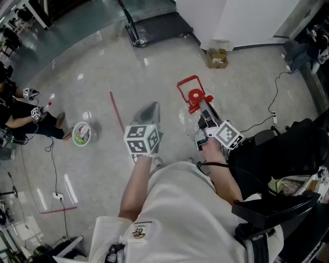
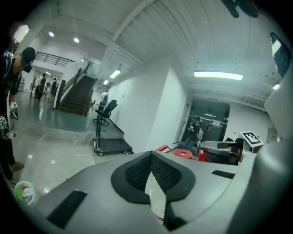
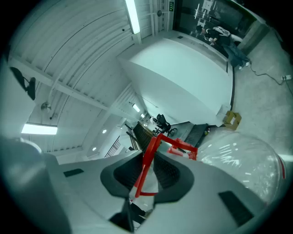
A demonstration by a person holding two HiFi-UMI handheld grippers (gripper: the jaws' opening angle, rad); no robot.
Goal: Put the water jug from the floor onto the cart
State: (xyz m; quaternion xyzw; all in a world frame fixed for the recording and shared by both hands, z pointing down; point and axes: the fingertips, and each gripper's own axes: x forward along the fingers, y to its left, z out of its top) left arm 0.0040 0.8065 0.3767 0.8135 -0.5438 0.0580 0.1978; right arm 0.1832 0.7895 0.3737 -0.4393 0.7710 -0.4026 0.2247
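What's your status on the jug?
Right tongs shut on red handle. Left tongs pinch white label. Jug not on cart yet. Way to cart looks open.

No readable text. White label (image 2: 154, 194) print blurred; marker cube (image 1: 142, 138) shows square patterns only (no letters); far green sign (image 3: 170, 6) illegible.

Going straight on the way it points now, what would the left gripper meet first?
Likely bare floor: the left gripper aims left of the water jug; the cart stands farther along that line, though depth is unclear.
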